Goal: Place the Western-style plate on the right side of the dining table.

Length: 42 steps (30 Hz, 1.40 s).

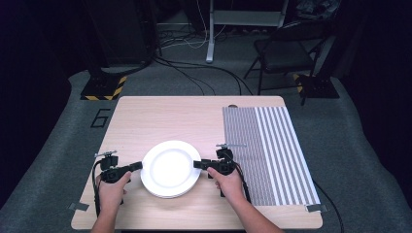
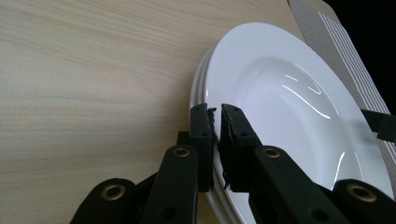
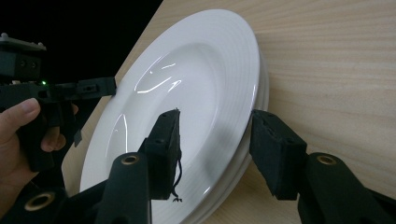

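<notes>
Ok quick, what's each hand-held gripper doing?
Left hand-held gripper: closed on the top plate's rim.
Right hand-held gripper: open, straddling the plate stack's rim.

The stacked plates (image 1: 170,169) lie on the table (image 1: 160,119), left of the striped mat (image 1: 272,150).

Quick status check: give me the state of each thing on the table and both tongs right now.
Plates: stacked, flat on the table, upright.
Striped mat: spread flat at the table's right, nothing on it.
Left tongs: shut on the top plate's rim.
Right tongs: open, jaws either side of the stack's rim, not pressing.
</notes>
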Motion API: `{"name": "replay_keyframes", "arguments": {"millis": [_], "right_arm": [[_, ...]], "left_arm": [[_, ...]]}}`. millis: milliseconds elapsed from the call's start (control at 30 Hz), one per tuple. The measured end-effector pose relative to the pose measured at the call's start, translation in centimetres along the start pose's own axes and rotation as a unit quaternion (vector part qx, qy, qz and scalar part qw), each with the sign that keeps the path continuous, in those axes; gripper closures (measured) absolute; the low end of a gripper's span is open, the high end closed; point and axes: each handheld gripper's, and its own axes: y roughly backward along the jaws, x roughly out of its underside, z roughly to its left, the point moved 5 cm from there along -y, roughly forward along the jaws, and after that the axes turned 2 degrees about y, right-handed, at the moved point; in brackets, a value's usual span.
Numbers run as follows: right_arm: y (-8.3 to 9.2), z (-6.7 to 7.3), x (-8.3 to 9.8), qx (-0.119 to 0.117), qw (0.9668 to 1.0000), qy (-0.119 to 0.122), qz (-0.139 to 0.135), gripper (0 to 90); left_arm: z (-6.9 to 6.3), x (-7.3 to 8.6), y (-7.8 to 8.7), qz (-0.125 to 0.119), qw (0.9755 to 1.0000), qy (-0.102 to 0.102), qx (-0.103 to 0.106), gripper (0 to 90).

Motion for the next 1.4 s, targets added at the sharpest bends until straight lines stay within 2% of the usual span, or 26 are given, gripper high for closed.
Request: {"name": "replay_keyframes", "arguments": {"millis": [100, 133, 167, 300, 400, 633, 733, 833, 900, 933, 967, 1033, 1067, 1133, 1233, 1300, 1333, 1400], "right_arm": [[0.1, -0.1, 0.0, -0.004, 0.9999, -0.012, -0.002, 54.1], [0.1, -0.2, 0.0, -0.008, 0.9997, -0.022, -0.003, 54.2], [0.2, -0.2, 0.0, -0.019, 0.9987, -0.047, 0.000, 54.7], [0.3, -0.5, 0.0, -0.027, 0.9977, -0.062, -0.004, 56.5], [0.3, -0.5, -0.1, -0.033, 0.9965, -0.077, -0.007, 56.6], [0.8, -0.5, -0.5, -0.053, 0.9935, -0.099, -0.021, 58.1], [0.9, -0.6, -0.6, -0.055, 0.9932, -0.101, -0.020, 58.2], [0.9, -0.8, -0.5, -0.062, 0.9914, -0.113, -0.021, 58.3], [0.7, -0.9, -0.3, -0.062, 0.9917, -0.112, -0.014, 58.5], [0.5, -0.9, -0.1, -0.066, 0.9908, -0.118, -0.003, 59.1], [0.0, -0.7, 0.2, -0.088, 0.9872, -0.133, 0.010, 59.8], [-0.1, -0.5, 0.3, -0.087, 0.9869, -0.136, 0.011, 59.8], [-0.2, -0.4, 0.3, -0.083, 0.9883, -0.127, 0.008, 59.7], [-0.1, -0.4, 0.3, -0.082, 0.9888, -0.125, 0.008, 59.9], [0.2, -0.6, 0.2, -0.078, 0.9884, -0.130, 0.005, 66.3], [0.3, -0.6, 0.1, -0.079, 0.9886, -0.128, 0.004, 67.3], [0.3, -0.7, 0.1, -0.079, 0.9887, -0.127, 0.001, 68.5], [0.4, -0.7, 0.1, -0.078, 0.9892, -0.124, 0.004, 72.7]], "left_arm": [[0.1, 0.0, 0.0, 0.001, 1.0000, 0.000, 0.002, 84.0], [0.1, 0.0, 0.0, 0.000, 1.0000, 0.000, 0.002, 84.1], [0.1, 0.0, 0.0, 0.000, 1.0000, 0.000, 0.002, 84.1], [0.0, 0.0, 0.0, -0.001, 1.0000, 0.004, 0.001, 84.1], [0.1, 0.0, 0.0, -0.002, 1.0000, -0.001, 0.001, 84.5], [0.3, 0.0, 0.0, -0.002, 1.0000, 0.004, 0.004, 86.7], [0.3, 0.0, -0.1, -0.003, 1.0000, 0.004, 0.006, 86.7], [0.4, 0.0, -0.1, -0.002, 0.9999, 0.005, 0.009, 86.7], [0.2, 0.0, -0.2, -0.002, 0.9998, 0.015, 0.015, 86.7], [0.3, 0.0, -0.2, -0.001, 0.9999, 0.008, 0.015, 86.9], [0.1, 0.1, -0.3, 0.000, 0.9998, 0.011, 0.015, 87.8], [-0.1, 0.2, -0.4, 0.000, 0.9998, 0.009, 0.015, 88.0], [-0.2, 0.2, -0.4, 0.000, 0.9999, 0.007, 0.014, 88.0], [-0.2, 0.2, -0.5, 0.001, 0.9999, 0.005, 0.015, 88.1], [-0.4, 0.4, -0.8, 0.004, 0.9998, 0.002, 0.019, 88.4], [-0.5, 0.4, -0.9, 0.004, 0.9998, 0.000, 0.017, 88.5], [-0.5, 0.4, -0.9, 0.005, 0.9999, -0.007, 0.015, 88.7], [-0.5, 0.4, -1.0, 0.004, 0.9998, -0.004, 0.017, 89.2]]}}
